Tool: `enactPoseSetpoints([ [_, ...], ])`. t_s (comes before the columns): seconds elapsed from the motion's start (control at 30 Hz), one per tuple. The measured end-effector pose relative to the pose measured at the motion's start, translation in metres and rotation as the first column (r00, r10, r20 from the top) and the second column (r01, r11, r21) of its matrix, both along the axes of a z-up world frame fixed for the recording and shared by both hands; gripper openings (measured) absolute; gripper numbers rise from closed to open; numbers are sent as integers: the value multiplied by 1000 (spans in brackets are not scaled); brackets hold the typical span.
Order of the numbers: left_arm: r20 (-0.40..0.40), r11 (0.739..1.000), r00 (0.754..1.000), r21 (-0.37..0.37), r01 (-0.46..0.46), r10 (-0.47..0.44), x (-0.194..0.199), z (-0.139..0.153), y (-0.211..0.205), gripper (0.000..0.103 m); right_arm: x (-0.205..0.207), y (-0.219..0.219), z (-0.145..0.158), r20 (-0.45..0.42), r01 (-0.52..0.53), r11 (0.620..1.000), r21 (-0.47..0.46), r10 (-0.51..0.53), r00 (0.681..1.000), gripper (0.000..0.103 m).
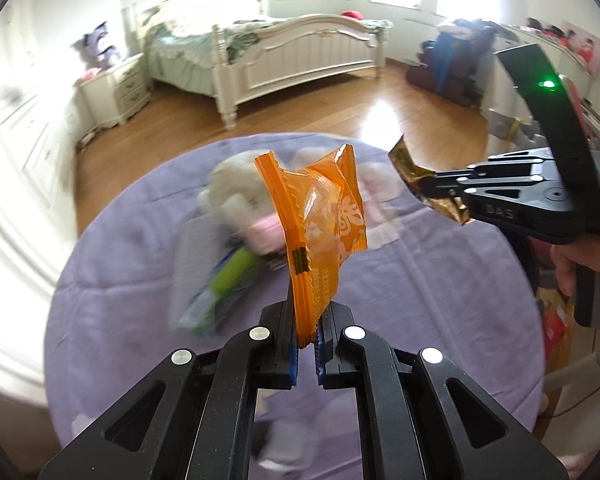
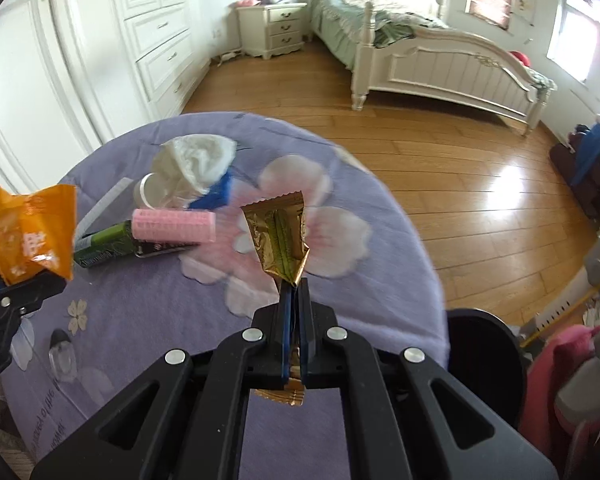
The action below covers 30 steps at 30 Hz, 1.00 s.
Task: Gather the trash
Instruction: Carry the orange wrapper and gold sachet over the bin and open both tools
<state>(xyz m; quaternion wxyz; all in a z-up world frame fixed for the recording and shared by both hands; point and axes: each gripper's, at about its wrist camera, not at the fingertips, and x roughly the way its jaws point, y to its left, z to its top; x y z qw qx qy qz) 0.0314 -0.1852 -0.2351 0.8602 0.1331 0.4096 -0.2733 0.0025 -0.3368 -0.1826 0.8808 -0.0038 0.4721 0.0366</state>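
Left tool [image 1: 306, 332] pinches an orange wrapper [image 1: 320, 216]; right tool [image 2: 294, 304] pinches a gold wrapper [image 2: 280, 236] above the round purple surface [image 2: 140, 320] in a bedroom with a bed [image 2: 440, 60].

The left wrist view looks forward along its own fingers, tilted down from close above the purple-clothed round table [image 1: 440, 320], facing the bed [image 1: 300, 60] at 12 o'clock; the right wrist view sits likewise over the same table [image 2: 148, 320], the bed [image 2: 440, 60] at 1 o'clock; both share the tabletop clutter, the wooden floor [image 2: 440, 168] and bed; each catches the other's gripper, at 3 and 9 o'clock.
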Motion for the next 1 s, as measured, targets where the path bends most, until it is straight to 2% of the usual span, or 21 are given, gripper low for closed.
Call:
enactPoseSetpoints([
  [0.23, -24, 984, 986, -68, 165, -167, -7, 2, -79, 7, -49, -79, 13, 15, 153, 987, -49, -152, 988, 2],
  [0.37, -39, 968, 969, -70, 242, -245, -8, -3, -128, 7, -72, -115, 10, 17, 236, 969, -72, -236, 972, 2],
  [0.53, -56, 943, 941, -38, 332, -334, -10, -16, -201, 7, -89, -156, -9, -7, 336, 939, -68, -338, 941, 2],
  [0.7, -95, 921, 917, -4, 389, -388, -9, -36, -261, 7, -102, -193, -28, -37, 404, 912, -69, -407, 913, 2],
  [0.83, -142, 909, 901, 18, 416, -409, -6, -50, -292, 7, -104, -210, -40, -61, 433, 898, -70, -438, 897, 3],
  [0.97, -155, 904, 897, 39, 425, -415, -10, -58, -303, 7, -102, -214, -49, -83, 449, 891, -64, -453, 888, 14],
  [1.0, -158, 905, 897, 42, 424, -413, -9, -59, -304, 18, -99, -215, -50, -95, 445, 894, -53, -448, 889, 18],
])
